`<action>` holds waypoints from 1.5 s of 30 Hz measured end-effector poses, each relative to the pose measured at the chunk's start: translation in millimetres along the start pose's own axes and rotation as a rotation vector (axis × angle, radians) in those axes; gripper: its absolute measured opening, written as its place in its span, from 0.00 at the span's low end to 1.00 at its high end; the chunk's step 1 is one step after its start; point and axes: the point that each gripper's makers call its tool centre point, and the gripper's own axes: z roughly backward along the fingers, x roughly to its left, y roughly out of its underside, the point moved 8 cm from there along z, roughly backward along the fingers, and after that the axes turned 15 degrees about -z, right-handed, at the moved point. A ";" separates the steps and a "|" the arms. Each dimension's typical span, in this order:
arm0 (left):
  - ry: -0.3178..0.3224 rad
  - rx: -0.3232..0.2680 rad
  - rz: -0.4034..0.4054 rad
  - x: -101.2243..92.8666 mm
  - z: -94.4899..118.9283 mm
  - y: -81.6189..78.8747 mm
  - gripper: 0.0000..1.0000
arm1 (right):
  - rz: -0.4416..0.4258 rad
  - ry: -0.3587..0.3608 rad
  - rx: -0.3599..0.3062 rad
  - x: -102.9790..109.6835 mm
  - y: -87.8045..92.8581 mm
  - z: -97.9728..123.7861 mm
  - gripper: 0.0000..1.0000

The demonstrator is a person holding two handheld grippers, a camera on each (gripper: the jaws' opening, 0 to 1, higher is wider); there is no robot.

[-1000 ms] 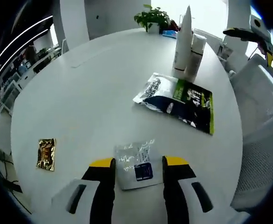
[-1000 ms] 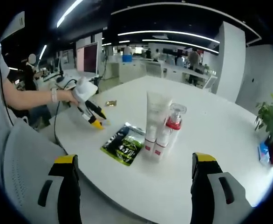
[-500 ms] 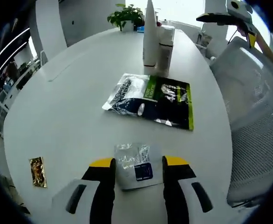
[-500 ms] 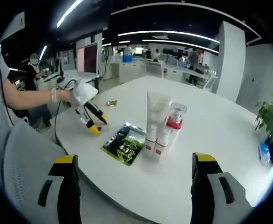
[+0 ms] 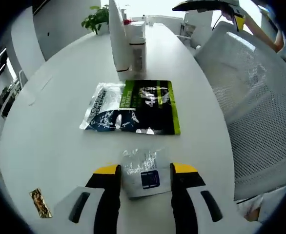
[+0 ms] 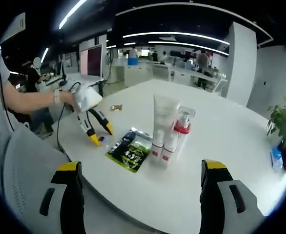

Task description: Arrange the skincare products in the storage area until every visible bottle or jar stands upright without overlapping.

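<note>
A tall white tube (image 5: 116, 39) and a pump bottle with a red collar (image 5: 136, 44) stand upright together at the far side of the round white table (image 5: 60, 122). In the right gripper view the tube (image 6: 162, 122) and the pump bottle (image 6: 180, 129) stand behind two small red-labelled tubes. A green and black pouch (image 5: 133, 107) lies flat in front of them, and also appears as the pouch (image 6: 131, 151). My left gripper (image 5: 145, 169) is shut on a small clear sachet (image 5: 142, 170) with a blue label. Held by a person's hand, the left gripper (image 6: 99, 135) hangs just above the table. My right gripper (image 6: 142, 168) is open and holds nothing.
A small gold sachet (image 5: 39, 204) lies near the table edge, also visible as the gold sachet (image 6: 116, 107). White mesh chairs (image 5: 250, 97) stand close to the table. A potted plant (image 6: 279, 122) and a blue item (image 6: 277, 158) sit at the far edge.
The left gripper has swung round with the clear sachet between its jaws, bringing the pouch and bottles straight ahead of it. The right gripper has not moved.
</note>
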 end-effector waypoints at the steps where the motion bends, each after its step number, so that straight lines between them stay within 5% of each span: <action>1: 0.004 -0.002 -0.005 0.0 -0.6 -0.7 0.35 | 0.000 -0.001 0.000 0.1 0.0 0.1 1.00; 24: 0.059 0.000 -0.078 -2.3 -4.7 -6.9 0.35 | 0.009 -0.007 0.015 2.7 -0.6 -1.6 1.00; 36: 0.023 0.011 -0.055 -1.2 -5.6 -6.1 0.52 | 0.007 -0.004 0.009 0.0 -2.3 -1.2 1.00; 45: -0.053 -0.068 0.017 9.8 12.1 -7.6 0.58 | 0.011 -0.009 0.022 1.4 -0.2 -2.7 1.00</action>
